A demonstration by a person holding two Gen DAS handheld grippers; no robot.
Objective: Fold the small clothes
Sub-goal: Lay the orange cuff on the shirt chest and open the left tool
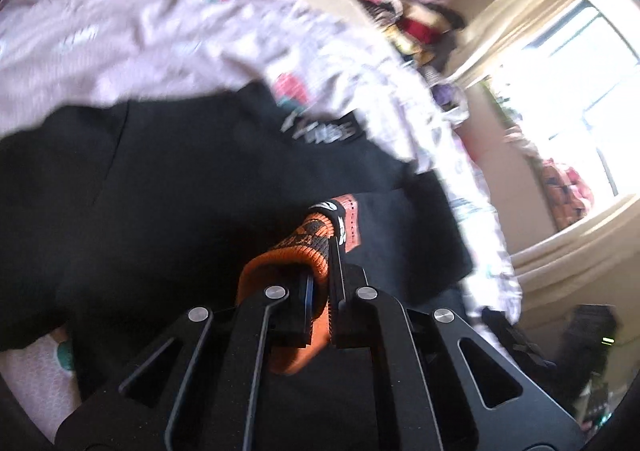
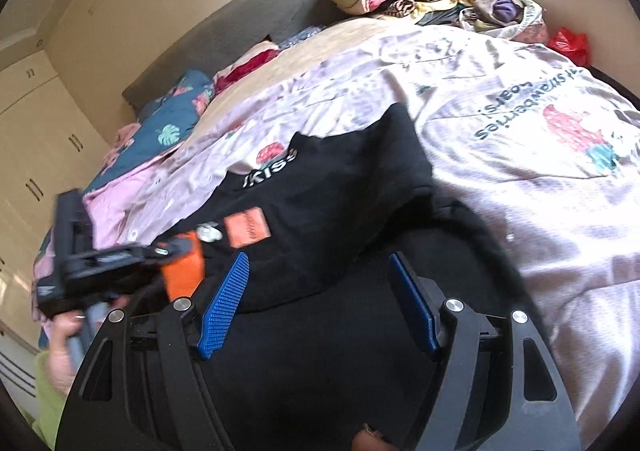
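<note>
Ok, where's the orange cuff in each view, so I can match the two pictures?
Left wrist: the orange cuff sits low at centre, clamped in the left gripper.
Right wrist: the cuff is at the left edge, beside the left gripper.
Shared landmark: the orange patch on the black garment.

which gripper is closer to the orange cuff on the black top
Left. The left gripper is clamped on the orange cuff. The right gripper hangs open beside it over the black top, not touching the cuff.
</note>
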